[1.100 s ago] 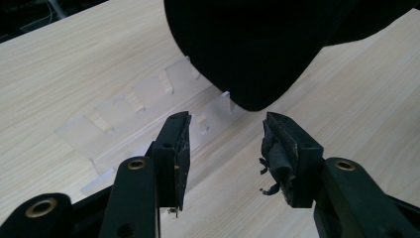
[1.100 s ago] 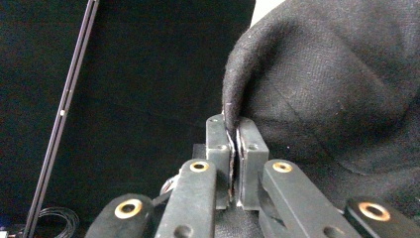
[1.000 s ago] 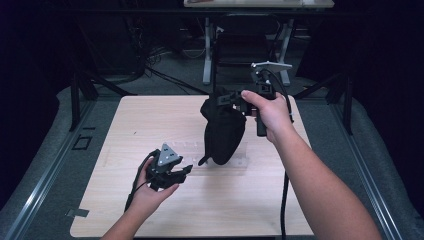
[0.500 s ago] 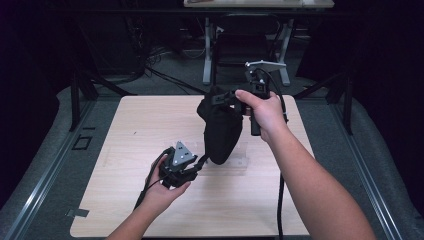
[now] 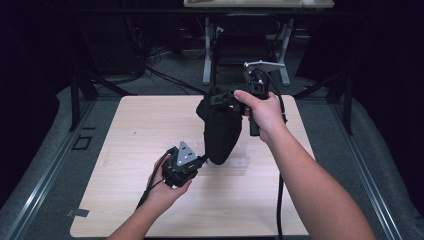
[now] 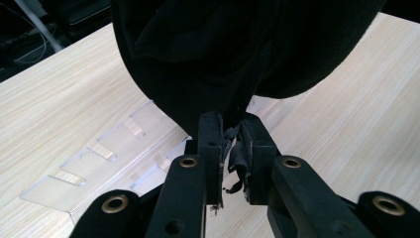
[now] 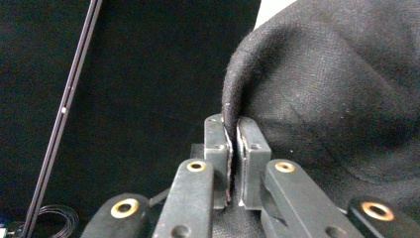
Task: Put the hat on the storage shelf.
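Observation:
A black cloth (image 5: pixel 220 131) hangs as a bundle over the wooden table (image 5: pixel 145 125). My right gripper (image 5: pixel 221 98) holds it up by a top fold. In the right gripper view that fold of cloth (image 7: pixel 337 99) stands pinched between the pads of the right gripper (image 7: pixel 231 130), whose jaws have just been easing open slightly. My left gripper (image 5: pixel 204 161) is low at the bundle's bottom tip. Its jaws have just been closing. In the left gripper view a frayed edge of the cloth (image 6: pixel 223 49) is squeezed between the jaws of the left gripper (image 6: pixel 230 145).
A clear plastic slotted piece (image 5: pixel 243 161) lies flat on the table under the cloth, and it shows again, as clear plastic (image 6: pixel 99 158), in the left gripper view. Dark floor, cables and a metal stand (image 5: pixel 210 55) lie beyond the table's far edge.
My left gripper moved right to the cloth's bottom tip and closed on it. The right hand kept the cloth raised, almost in place.

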A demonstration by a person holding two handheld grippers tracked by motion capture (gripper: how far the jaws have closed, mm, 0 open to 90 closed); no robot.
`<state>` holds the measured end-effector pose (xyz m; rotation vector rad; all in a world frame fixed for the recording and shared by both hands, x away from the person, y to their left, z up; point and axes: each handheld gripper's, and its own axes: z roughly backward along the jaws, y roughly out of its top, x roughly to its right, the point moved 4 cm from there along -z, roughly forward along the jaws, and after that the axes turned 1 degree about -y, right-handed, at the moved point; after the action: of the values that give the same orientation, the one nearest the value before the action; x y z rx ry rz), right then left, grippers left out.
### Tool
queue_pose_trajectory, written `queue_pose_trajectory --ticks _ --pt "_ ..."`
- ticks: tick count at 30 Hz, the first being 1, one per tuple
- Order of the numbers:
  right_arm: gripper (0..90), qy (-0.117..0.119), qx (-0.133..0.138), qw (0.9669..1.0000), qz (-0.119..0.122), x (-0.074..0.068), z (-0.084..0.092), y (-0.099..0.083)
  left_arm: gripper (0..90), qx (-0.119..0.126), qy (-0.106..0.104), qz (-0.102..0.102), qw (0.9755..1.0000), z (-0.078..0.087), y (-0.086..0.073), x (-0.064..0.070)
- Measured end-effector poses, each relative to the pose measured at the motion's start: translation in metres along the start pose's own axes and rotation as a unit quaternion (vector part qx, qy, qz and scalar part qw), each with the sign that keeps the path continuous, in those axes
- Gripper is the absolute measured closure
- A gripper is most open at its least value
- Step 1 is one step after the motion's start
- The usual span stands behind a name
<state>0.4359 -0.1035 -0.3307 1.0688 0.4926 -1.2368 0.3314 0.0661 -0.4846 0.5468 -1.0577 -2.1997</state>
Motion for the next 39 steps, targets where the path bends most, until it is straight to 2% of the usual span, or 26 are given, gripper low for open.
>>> queue_pose_trajectory --ticks 12,20,23,28,33,38,39 --pt "77.5 0.01 0.002 0.9999 0.01 -0.009 -0.003 -0.003 83.0 0.001 0.005 -0.003 1.0 0.001 -0.003 0.0" --pt "77.2 0.012 0.005 0.9998 0.017 -0.016 0.0 -0.005 84.0 0.002 0.014 -0.004 0.9999 0.001 -0.005 -0.002" --pt "77.1 0.011 0.007 0.9997 0.019 -0.015 0.004 -0.005 84.4 0.003 0.015 0.001 0.9999 0.002 -0.008 -0.005" --pt "76.7 0.006 0.013 0.9998 0.016 -0.011 0.008 -0.004 84.8 -0.003 0.02 -0.004 0.9998 0.003 -0.015 -0.008" --pt "76.6 -0.002 0.015 0.9998 0.016 -0.006 0.014 -0.005 84.7 -0.012 0.033 -0.01 0.9993 0.002 -0.024 -0.012" --pt "76.7 -0.009 0.022 0.9996 0.015 -0.001 0.02 -0.006 84.4 -0.031 0.031 0.019 0.9989 -0.007 -0.042 -0.014" --pt "76.7 -0.011 0.022 0.9996 0.016 0.0 0.021 -0.006 84.3 -0.03 0.042 0.015 0.9985 -0.008 -0.046 -0.016"
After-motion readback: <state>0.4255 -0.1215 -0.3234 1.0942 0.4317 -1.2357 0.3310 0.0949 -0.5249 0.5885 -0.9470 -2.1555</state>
